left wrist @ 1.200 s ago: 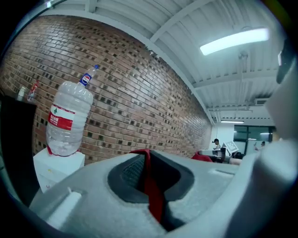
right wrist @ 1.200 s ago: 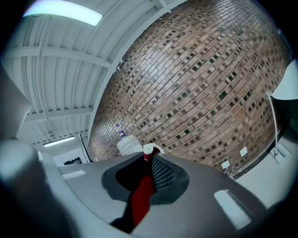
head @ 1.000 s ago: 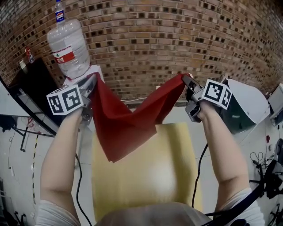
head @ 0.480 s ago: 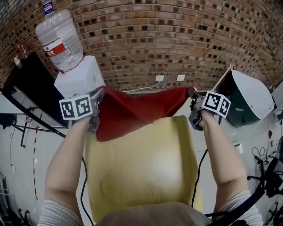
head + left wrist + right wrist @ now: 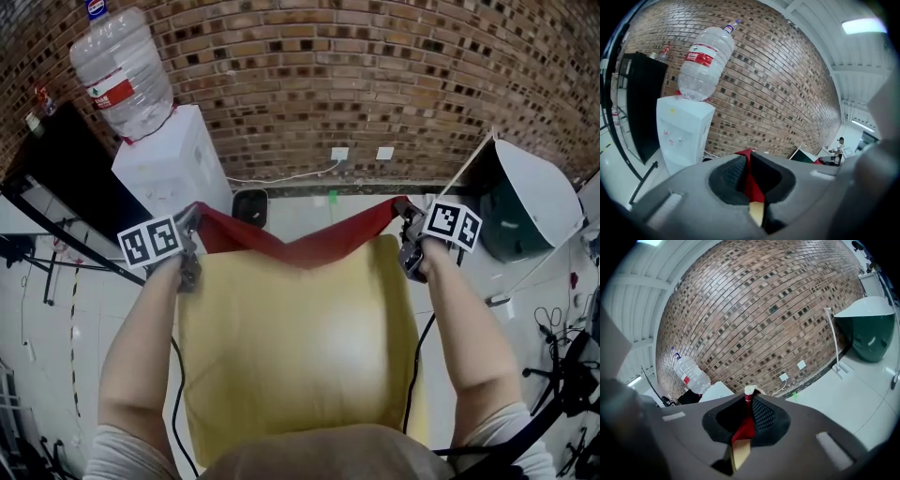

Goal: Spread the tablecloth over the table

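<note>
A red tablecloth hangs stretched between my two grippers beyond the far edge of the yellow table. Most of it drops behind that edge, out of sight. My left gripper is shut on the cloth's left corner at the table's far left corner. My right gripper is shut on the right corner at the far right. In the left gripper view red fabric is pinched between the pads, and the right gripper view shows the same red fabric clamped, with yellow tabletop below.
A white water dispenser with a large bottle stands at the far left against the brick wall. A dark panel leans at the left. A green-and-white bin is at the right. Cables trail beside the table.
Both grippers came down from high up to the table's far corners. The cloth, which hung over the tabletop, now sags behind the far edge, leaving the yellow top bare.
</note>
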`<action>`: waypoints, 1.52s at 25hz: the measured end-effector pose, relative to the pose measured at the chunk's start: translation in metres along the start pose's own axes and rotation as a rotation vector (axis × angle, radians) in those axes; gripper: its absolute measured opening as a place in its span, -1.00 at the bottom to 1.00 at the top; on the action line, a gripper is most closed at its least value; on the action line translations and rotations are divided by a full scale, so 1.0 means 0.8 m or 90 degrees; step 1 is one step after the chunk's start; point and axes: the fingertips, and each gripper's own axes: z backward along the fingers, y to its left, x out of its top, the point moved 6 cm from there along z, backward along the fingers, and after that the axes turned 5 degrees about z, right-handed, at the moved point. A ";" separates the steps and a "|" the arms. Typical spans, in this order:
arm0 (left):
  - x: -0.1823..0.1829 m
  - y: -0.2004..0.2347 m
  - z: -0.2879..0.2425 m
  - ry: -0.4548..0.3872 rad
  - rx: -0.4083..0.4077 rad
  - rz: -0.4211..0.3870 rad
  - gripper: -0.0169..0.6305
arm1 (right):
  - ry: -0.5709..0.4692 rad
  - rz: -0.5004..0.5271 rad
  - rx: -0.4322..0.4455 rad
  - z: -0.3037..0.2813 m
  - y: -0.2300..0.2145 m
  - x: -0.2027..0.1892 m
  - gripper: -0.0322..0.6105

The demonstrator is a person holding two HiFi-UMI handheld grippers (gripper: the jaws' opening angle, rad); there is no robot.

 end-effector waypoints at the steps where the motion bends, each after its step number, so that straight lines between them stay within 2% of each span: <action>1: -0.002 0.004 0.004 -0.004 0.010 0.005 -0.92 | 0.000 -0.003 -0.004 0.001 -0.001 0.000 -0.86; 5: 0.005 0.011 0.027 -0.033 0.018 0.019 -0.92 | -0.019 -0.022 -0.014 0.015 -0.001 0.005 -0.86; 9: 0.024 0.012 0.063 -0.057 0.017 0.007 -0.92 | -0.036 -0.007 -0.019 0.038 0.016 0.015 -0.86; 18: 0.058 -0.007 0.177 -0.120 -0.013 0.003 -0.92 | -0.088 0.026 0.000 0.120 0.105 0.028 -0.86; 22: 0.061 -0.016 0.228 -0.123 -0.023 -0.003 -0.92 | -0.111 0.029 -0.007 0.172 0.133 0.022 -0.86; 29: 0.023 -0.033 0.303 -0.112 -0.050 -0.004 -0.92 | -0.101 0.042 -0.045 0.250 0.153 -0.021 -0.86; 34: -0.024 -0.042 0.342 -0.091 -0.036 -0.028 -0.92 | -0.058 0.105 -0.075 0.286 0.154 -0.061 -0.86; 38: -0.073 -0.052 0.368 -0.073 -0.015 -0.053 -0.92 | -0.012 0.140 -0.077 0.310 0.148 -0.102 -0.86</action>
